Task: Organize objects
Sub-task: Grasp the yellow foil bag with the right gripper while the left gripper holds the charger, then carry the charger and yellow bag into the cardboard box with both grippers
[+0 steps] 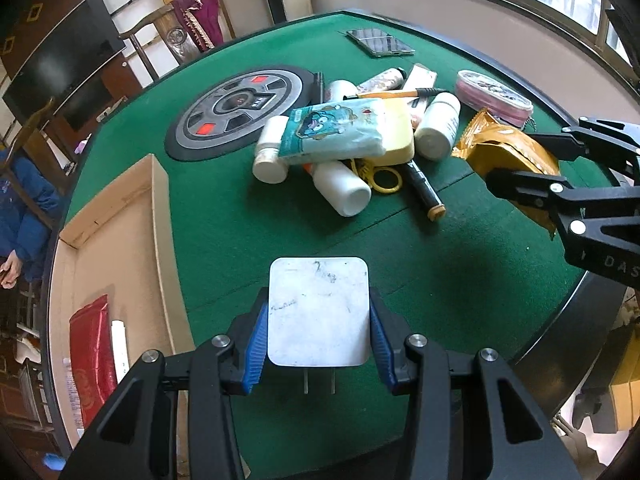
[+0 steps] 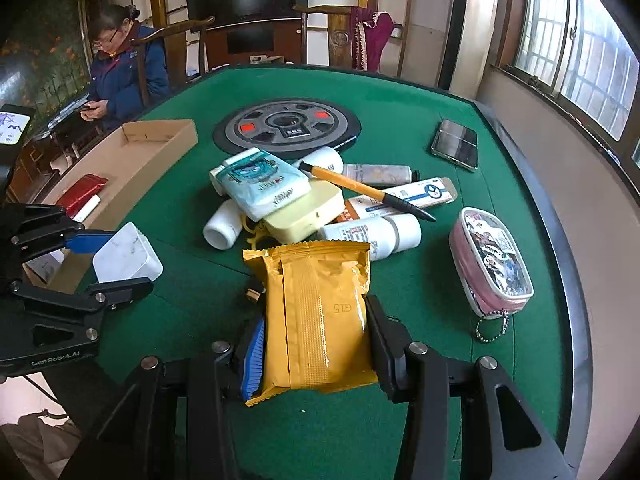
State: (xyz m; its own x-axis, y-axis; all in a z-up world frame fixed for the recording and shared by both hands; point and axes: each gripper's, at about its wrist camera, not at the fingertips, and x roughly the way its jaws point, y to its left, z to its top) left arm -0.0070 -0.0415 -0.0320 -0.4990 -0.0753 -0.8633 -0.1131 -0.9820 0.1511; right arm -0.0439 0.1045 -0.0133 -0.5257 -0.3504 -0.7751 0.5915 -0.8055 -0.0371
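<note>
Left gripper (image 1: 318, 344) pinching a white charger (image 1: 318, 312) between its 2 blue pads, above the green tabletop (image 1: 240, 232). Right gripper (image 2: 316, 352) clamped on a yellow packet (image 2: 316, 312). Ahead of both, the cluttered pile (image 1: 344, 140); cardboard box (image 1: 120, 240) off to the left.

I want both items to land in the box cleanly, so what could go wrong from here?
1. The white plug adapter sits between the left claw pads with its smooth faces; it could slip.
2. The yellow snack packet in the right claw is soft and could sag or catch the pile.
3. The cardboard box overhangs the table edge.
</note>
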